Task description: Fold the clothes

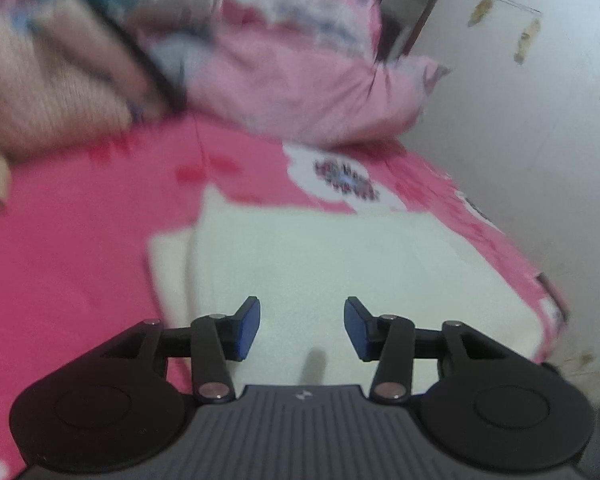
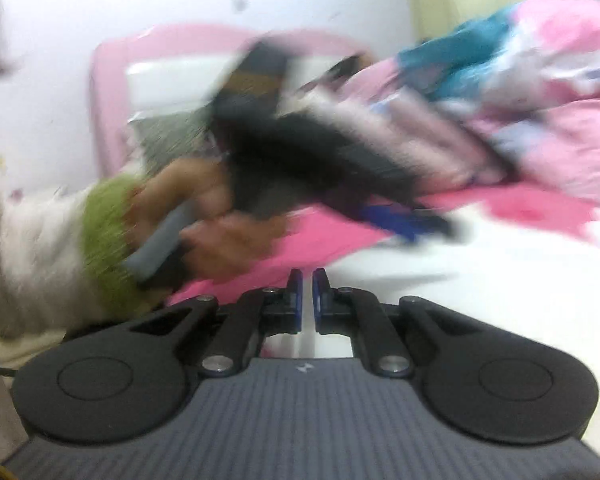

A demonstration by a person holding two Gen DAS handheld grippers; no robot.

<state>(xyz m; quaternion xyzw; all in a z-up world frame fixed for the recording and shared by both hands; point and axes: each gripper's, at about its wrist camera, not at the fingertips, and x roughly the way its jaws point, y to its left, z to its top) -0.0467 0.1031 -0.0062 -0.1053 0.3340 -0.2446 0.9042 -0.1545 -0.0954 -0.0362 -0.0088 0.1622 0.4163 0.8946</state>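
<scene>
A white folded garment (image 1: 320, 248) lies flat on the pink bedsheet (image 1: 80, 240). My left gripper (image 1: 302, 328) hovers just over its near part, open, with nothing between the blue pads (image 1: 248, 328). In the right wrist view the same garment (image 2: 480, 280) spreads ahead and to the right. My right gripper (image 2: 308, 296) sits low at its edge, fingers almost together with a thin white slit between them; whether cloth is pinched is unclear. The left gripper (image 2: 412, 224) appears there blurred, held by a hand (image 2: 228, 236).
A heap of pink and teal bedding (image 1: 292, 60) and a beige knit (image 1: 40, 100) fill the far side of the bed. A white wall (image 1: 520, 120) runs along the right bed edge. A pink headboard (image 2: 108, 100) stands at the back left, and a green-cuffed sleeve (image 2: 104, 240) is in front of it.
</scene>
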